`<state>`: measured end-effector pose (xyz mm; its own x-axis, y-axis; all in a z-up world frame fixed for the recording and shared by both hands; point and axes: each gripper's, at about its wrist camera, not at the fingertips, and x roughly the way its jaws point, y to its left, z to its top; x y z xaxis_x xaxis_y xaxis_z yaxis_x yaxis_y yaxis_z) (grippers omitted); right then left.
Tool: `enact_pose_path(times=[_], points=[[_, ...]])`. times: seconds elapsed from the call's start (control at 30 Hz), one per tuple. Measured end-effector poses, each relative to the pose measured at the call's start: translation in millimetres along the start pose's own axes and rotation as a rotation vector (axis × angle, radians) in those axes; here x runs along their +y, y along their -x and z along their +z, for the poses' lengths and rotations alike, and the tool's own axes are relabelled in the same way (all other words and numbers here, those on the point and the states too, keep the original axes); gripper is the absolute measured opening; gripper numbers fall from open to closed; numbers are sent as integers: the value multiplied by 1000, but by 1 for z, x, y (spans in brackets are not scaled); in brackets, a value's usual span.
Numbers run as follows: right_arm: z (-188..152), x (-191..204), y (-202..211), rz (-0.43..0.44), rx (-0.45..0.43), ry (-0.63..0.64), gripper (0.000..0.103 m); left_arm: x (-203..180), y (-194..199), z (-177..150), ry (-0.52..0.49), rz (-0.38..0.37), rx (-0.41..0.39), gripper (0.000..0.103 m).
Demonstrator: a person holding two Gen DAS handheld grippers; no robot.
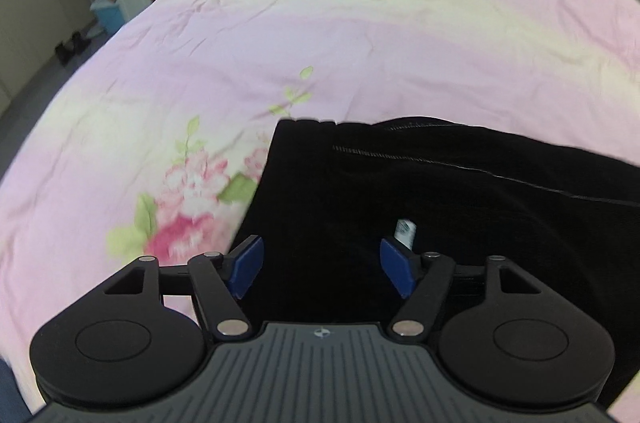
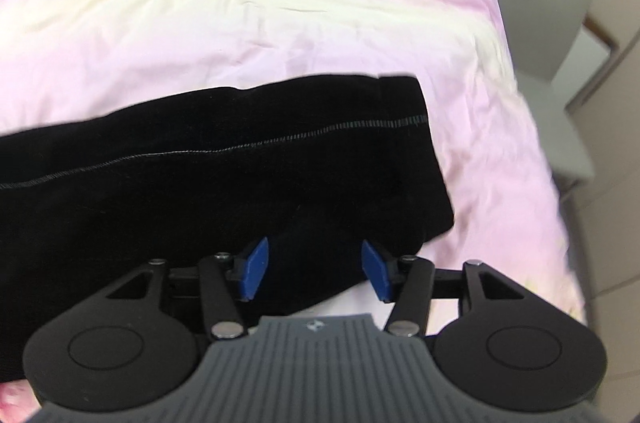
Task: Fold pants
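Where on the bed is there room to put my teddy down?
Bare pink bedspread lies beyond the black pants' far edge, and left of them around the printed flowers. Also right of the pants' end. Near both grippers, the pants cover everything.

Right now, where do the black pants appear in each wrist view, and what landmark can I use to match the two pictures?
Left wrist view: the pants fill the lower right, with one end near the centre, just ahead of the open left tool.
Right wrist view: the pants fill the lower left and centre, with one end at the right, ahead of the open right tool.
Shared landmark: the pale stitched seam along the pants.
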<state>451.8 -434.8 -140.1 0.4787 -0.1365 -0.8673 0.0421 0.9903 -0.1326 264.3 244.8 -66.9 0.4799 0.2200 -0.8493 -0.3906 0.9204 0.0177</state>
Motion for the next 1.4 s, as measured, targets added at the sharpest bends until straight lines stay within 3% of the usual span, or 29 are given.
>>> enact_pose_path(times=[0.17,0.3,0.43,0.53,0.63,0.8,0.83,0.9,0.97,1.0,1.1,1.27,1.4], points=[[-29,-29,-4,93,22,-197,58,32,23,-46,311,-57,-23,83],[-45,-54,-12,155,24,-422,62,60,8,-78,573,-163,-5,84],[-53,-87,-28,225,17,-624,62,64,-16,-89,678,-190,-20,84],[-54,-93,-40,296,5,-723,62,66,-34,-98,761,-224,-30,84],[-50,-91,-55,301,11,-783,62,65,-49,-104,840,-248,-48,85],[-48,-84,-77,287,-26,-836,66,59,-64,-112,879,-256,-110,79],[-46,-81,-78,275,-41,-832,64,58,-65,-113,887,-263,-125,72],[-41,-76,-74,271,-72,-813,39,57,-66,-113,898,-269,-145,59],[-30,-66,-65,234,-93,-768,23,53,-64,-112,896,-253,-159,43],[-26,-63,-59,214,-99,-748,16,50,-61,-110,888,-234,-161,41],[-12,-51,-32,150,-123,-689,12,46,-50,-101,852,-207,-165,34],[6,-38,18,62,-168,-612,11,52,-29,-82,816,-225,-156,29],[-4,-49,57,42,-149,-615,10,55,-4,-69,760,-231,-166,28]])
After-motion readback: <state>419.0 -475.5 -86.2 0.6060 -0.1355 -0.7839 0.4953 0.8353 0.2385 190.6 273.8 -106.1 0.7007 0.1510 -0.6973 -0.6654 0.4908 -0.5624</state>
